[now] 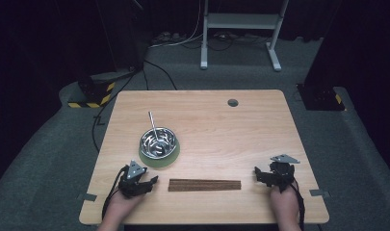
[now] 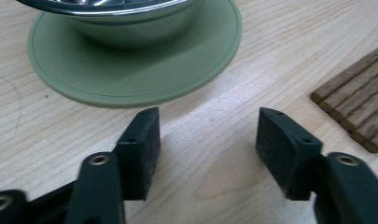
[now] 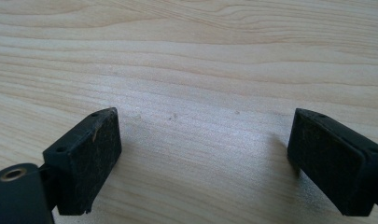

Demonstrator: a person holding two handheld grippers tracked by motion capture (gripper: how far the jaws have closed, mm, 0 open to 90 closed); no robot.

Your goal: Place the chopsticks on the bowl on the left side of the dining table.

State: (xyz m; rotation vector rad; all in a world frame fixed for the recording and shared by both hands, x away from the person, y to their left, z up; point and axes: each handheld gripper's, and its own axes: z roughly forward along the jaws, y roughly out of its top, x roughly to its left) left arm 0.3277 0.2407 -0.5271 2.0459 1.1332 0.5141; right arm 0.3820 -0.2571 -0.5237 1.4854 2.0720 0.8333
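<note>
A shiny metal bowl (image 1: 158, 142) stands on a round green mat (image 1: 159, 160) left of the table's middle, and a thin metal handle (image 1: 152, 121) leans out of it toward the back. A strip of dark wooden slats (image 1: 204, 185) lies flat near the front edge. My left gripper (image 1: 153, 183) rests on the table left of the slats, open, with bare wood between its pads (image 2: 207, 135). Just beyond it sit the green mat (image 2: 130, 79) and the bowl (image 2: 126, 18), with the slats (image 2: 354, 98) at its right. My right gripper (image 1: 256, 174) rests right of the slats, open over bare table (image 3: 205, 140).
The wooden table (image 1: 221, 130) has a round cable hole (image 1: 233, 102) near its back edge. On the grey floor behind it stand a white frame (image 1: 240, 29), cables, and a yellow-and-black striped block (image 1: 91, 94) at the back left.
</note>
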